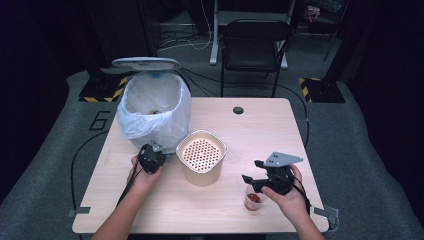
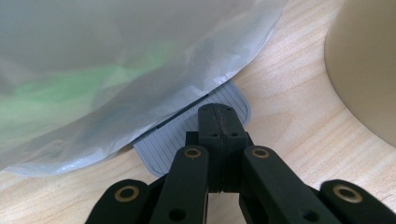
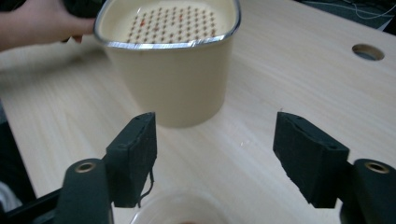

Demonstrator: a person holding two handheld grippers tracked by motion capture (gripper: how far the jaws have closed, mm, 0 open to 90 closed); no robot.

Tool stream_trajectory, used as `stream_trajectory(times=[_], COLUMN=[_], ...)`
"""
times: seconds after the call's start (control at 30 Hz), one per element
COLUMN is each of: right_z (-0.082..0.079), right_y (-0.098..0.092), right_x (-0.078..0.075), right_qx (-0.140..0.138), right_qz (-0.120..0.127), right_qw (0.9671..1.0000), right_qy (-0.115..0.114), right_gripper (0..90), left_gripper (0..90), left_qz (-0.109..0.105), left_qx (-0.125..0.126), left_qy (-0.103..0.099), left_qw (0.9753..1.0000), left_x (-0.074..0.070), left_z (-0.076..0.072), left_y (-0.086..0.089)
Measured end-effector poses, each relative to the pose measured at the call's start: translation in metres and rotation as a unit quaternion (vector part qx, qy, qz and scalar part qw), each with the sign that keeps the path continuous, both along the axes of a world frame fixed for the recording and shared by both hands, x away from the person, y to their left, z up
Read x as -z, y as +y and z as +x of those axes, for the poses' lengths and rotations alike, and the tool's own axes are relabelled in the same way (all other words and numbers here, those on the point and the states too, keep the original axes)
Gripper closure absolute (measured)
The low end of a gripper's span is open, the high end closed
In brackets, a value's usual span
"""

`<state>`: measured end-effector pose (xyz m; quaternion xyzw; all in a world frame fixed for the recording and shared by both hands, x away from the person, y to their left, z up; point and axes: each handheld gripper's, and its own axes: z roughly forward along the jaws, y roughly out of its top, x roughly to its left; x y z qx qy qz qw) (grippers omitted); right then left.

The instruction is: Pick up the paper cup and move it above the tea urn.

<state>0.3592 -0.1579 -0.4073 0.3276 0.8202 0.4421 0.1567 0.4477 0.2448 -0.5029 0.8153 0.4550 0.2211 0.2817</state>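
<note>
Your left gripper has its fingers pressed together on the grey ribbed pedal at the foot of the bin. That bin stands far left on the surface, lid up, lined with a white bag. Your right gripper hangs spread above a small clear cup with red contents, near right.

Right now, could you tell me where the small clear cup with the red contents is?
In the high view, the small cup stands near the table's front right edge, just under the right gripper, right of the beige container.
</note>
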Motion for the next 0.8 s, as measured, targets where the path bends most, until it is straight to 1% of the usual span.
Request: stream_trajectory(times=[0.07, 0.1, 0.13, 0.17, 0.2, 0.27, 0.37, 0.4, 0.53, 0.63, 0.8], right_z=[0.013, 0.020, 0.025, 0.031, 0.036, 0.050, 0.064, 0.069, 0.084, 0.092, 0.102], right_y=[0.005, 0.008, 0.013, 0.017, 0.022, 0.031, 0.042, 0.046, 0.060, 0.066, 0.075], right_x=[-0.004, -0.005, -0.007, -0.008, -0.010, -0.014, -0.016, -0.016, -0.012, -0.008, -0.001], right_qx=[-0.002, -0.009, -0.014, -0.013, -0.012, -0.012, -0.010, -0.012, -0.012, -0.010, -0.016], right_qz=[0.005, 0.005, 0.002, -0.001, -0.004, -0.005, -0.006, -0.006, -0.018, -0.015, -0.026], right_qw=[1.0000, 0.9999, 0.9999, 0.9999, 0.9999, 0.9999, 0.9999, 0.9999, 0.9996, 0.9995, 0.9990], right_qy=[0.002, 0.002, 0.006, -0.001, 0.000, 0.004, 0.009, 0.006, 0.019, 0.026, 0.033], right_gripper=[37.8, 41.3, 41.5, 41.5, 41.3, 41.2, 42.6, 43.5, 49.1, 52.6, 55.5], left_gripper=[90.0, 90.0, 90.0, 90.0, 90.0, 90.0, 90.0, 90.0, 90.0, 90.0, 90.0], left_qz=[0.000, 0.000, 0.000, 0.000, 0.000, -0.001, 0.000, 0.000, -0.001, -0.001, 0.000], left_qx=[0.000, -0.001, 0.000, 0.000, 0.000, 0.000, 0.002, 0.001, 0.001, 0.000, 0.000], left_qy=[0.000, 0.000, 0.000, -0.001, 0.000, 0.000, -0.002, -0.002, 0.000, 0.000, 0.000], left_qw=[1.0000, 1.0000, 1.0000, 1.0000, 1.0000, 1.0000, 1.0000, 1.0000, 1.0000, 1.0000, 1.0000], left_x=[0.000, 0.000, 0.000, 0.000, 0.000, 0.000, 0.000, 0.000, 0.000, 0.000, 0.000], left_z=[0.000, 0.000, 0.000, 0.000, 0.000, 0.000, 0.000, 0.000, 0.000, 0.000, 0.000], left_y=[0.000, 0.000, 0.000, 0.000, 0.000, 0.000, 0.000, 0.000, 0.000, 0.000, 0.000])
